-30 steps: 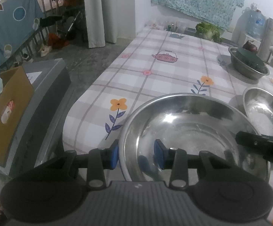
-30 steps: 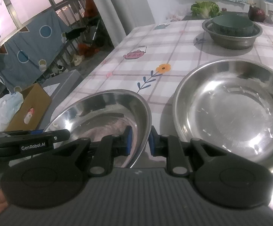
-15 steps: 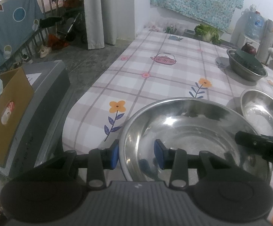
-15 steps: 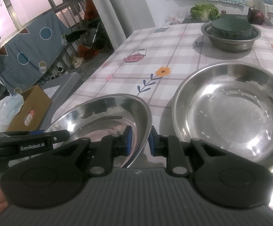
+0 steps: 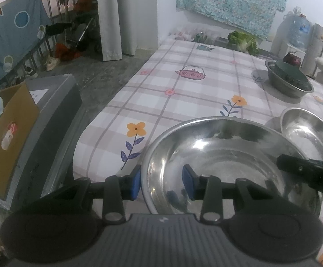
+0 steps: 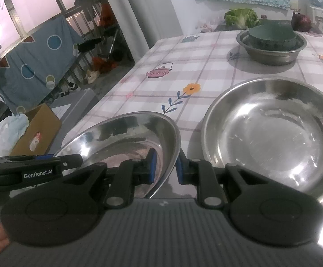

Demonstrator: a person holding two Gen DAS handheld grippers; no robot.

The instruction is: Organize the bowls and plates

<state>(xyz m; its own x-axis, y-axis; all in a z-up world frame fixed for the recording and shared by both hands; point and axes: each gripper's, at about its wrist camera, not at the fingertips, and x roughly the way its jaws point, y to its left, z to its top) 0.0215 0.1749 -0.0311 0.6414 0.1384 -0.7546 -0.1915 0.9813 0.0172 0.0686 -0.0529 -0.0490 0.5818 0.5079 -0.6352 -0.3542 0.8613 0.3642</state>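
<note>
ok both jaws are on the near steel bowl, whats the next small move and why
Probably lift the near steel bowl slightly and carry it toward the larger steel basin beside it. The right gripper and left gripper each straddle its rim on opposite sides, and the basin sits empty and wide enough to nest it, with the third bowl already holding a green dish.

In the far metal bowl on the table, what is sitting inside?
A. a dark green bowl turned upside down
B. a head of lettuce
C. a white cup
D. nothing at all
A: in the right wrist view, the far metal bowl holds a dark green bowl with its flat base up; the lettuce lies behind it, off the table's cloth.
</note>
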